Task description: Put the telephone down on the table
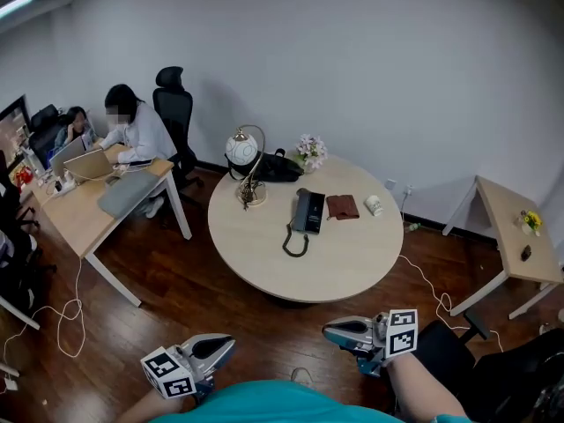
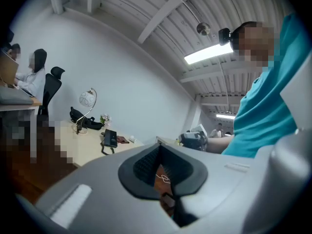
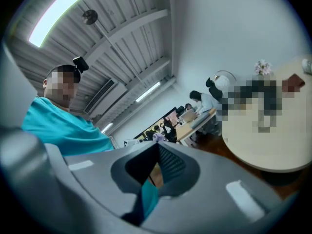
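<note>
Telephone is seen lying flat on the round table, well clear of both sets of jaws. Left gripper and right gripper are held with jaws together, nothing between them. Placement is judged done; any regrasp would need a reach and the jaws opened.

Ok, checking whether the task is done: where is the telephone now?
In the head view the telephone lies near the middle of the round table, just left of a brown pouch and right of the globe lamp.
</note>
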